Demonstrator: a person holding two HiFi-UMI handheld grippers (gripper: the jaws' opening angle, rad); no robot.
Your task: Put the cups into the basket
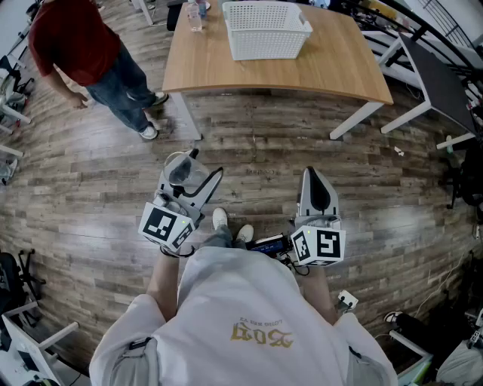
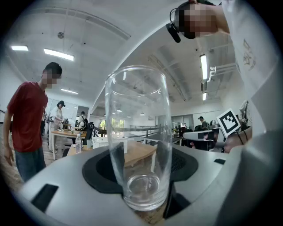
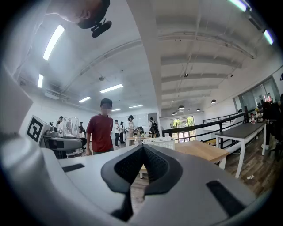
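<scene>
A clear glass cup (image 1: 179,172) hangs over the wooden floor, and my left gripper (image 1: 192,173) is shut on it. In the left gripper view the cup (image 2: 139,132) stands upright between the dark pads (image 2: 99,170), base nearest the camera. My right gripper (image 1: 315,179) is held beside it on the right. It is shut with nothing in it, and its jaws (image 3: 143,149) meet at the tips. The white slatted basket (image 1: 268,30) stands on the wooden table (image 1: 332,68) ahead. It shows small in the left gripper view (image 2: 99,142) and the right gripper view (image 3: 159,141).
A person in a red shirt (image 1: 83,41) stands left of the table. A plastic bottle (image 1: 195,15) stands on the table's far left. White-framed desks (image 1: 438,90) stand to the right. Several people stand at tables in the distance (image 3: 130,128).
</scene>
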